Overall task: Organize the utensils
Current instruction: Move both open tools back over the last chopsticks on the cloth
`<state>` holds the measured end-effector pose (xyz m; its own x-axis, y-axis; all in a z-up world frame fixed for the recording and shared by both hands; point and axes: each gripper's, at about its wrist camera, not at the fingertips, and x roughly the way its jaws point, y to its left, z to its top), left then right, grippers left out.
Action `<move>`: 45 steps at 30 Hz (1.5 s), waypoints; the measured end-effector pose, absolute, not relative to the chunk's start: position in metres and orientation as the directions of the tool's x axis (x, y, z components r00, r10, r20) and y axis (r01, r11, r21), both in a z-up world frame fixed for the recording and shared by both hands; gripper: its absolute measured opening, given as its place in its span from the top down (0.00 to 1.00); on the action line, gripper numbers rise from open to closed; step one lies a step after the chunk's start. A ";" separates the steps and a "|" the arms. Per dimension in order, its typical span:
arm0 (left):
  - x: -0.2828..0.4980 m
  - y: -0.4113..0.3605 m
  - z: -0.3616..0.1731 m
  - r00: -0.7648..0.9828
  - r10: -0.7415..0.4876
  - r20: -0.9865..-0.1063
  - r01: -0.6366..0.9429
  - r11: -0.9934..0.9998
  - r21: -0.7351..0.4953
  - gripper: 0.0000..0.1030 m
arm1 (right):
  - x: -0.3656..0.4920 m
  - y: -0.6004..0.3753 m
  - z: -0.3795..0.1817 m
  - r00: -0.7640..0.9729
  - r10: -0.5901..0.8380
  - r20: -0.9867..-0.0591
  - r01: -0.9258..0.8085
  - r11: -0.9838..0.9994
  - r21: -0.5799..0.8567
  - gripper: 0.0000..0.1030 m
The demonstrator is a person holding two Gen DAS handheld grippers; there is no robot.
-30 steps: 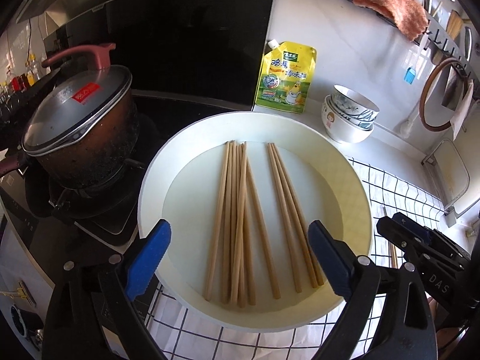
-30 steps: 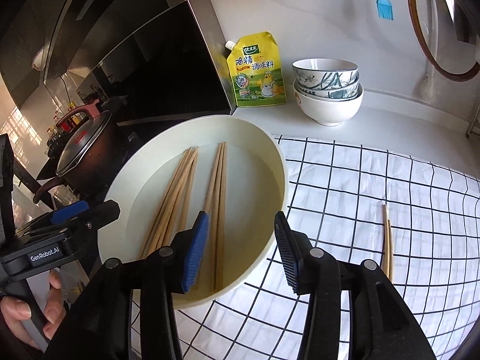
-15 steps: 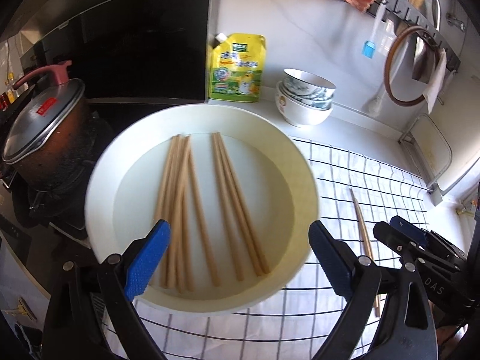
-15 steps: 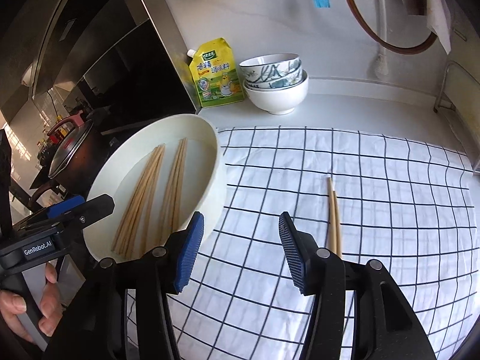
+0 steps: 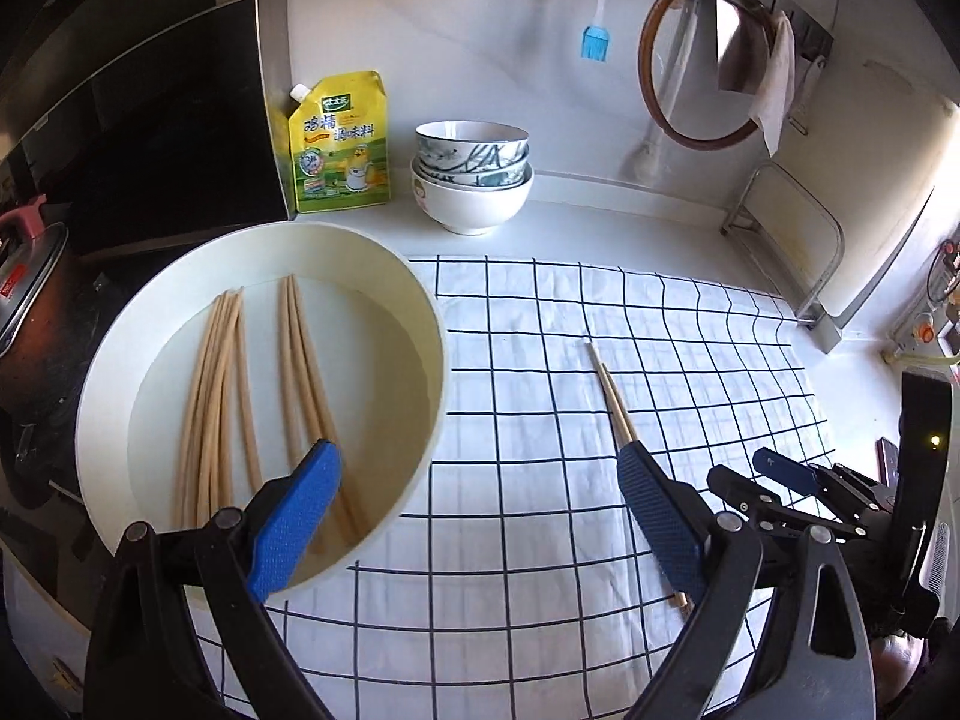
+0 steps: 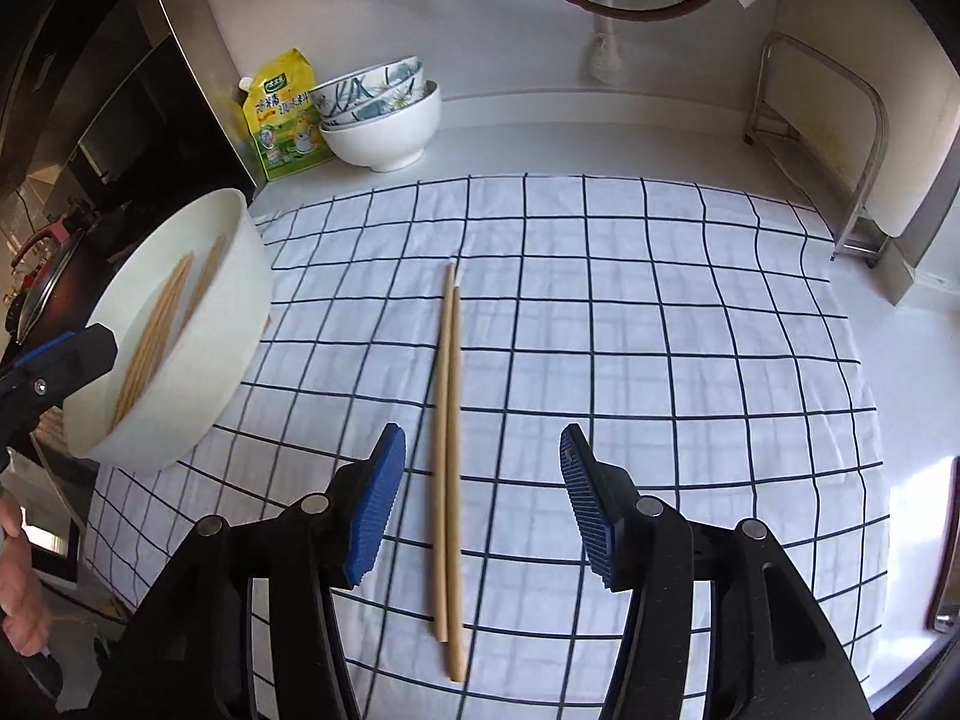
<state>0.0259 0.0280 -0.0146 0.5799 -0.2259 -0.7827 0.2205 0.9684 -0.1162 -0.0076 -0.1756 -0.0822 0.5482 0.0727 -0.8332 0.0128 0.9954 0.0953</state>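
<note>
now two pale wooden chopsticks (image 6: 447,450) lie side by side on the checked cloth (image 6: 660,330), long and round, touching along most of their length, their thin ends pointing toward the back wall and slightly uneven. the right gripper (image 6: 480,504) hovers over their thick half with its jaws apart, a blue ribbed pad on each side of the pair and neither pad touching the wood; the gap is roomy and nothing is gripped.

the cloth is white with a dark thin grid, softly wrinkled, spread flat on a white counter. at the cloth's left edge sits a big round cream basin (image 5: 420,312) with smooth tall walls, partly overlapping the cloth. inside it lie more chopsticks (image 5: 258,396) of the same pale wood in two loose bundles, all running the same way.

the left gripper (image 5: 480,516) has its jaws spread wide and empty, one blue pad seen over the basin's near rim, the other over the cloth beside the near end of the loose pair.

behind the cloth, against the wall, stands a stack of bowls (image 5: 471,177), white below and blue-patterned above, with a yellow seasoning pouch (image 5: 339,141) just left of them. a blue silicone brush (image 5: 597,39) hangs above. beyond the basin a lidded pot (image 6: 42,276) sits on a dark stove. right of the cloth a metal rack (image 6: 840,138) leans by the wall.
</note>
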 end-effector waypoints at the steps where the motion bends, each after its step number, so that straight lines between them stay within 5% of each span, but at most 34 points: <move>1: 0.025 0.024 -0.017 0.575 -0.227 -0.786 0.225 0.968 -0.114 0.11 | -0.008 -0.177 -0.086 0.544 0.070 -0.836 0.012 0.996 0.091 0.50; 45: 0.017 -0.009 -0.059 0.470 -0.181 -0.864 0.216 0.973 -0.086 0.11 | -0.006 -0.162 -0.135 0.505 0.015 -0.863 -0.096 0.995 -0.039 0.53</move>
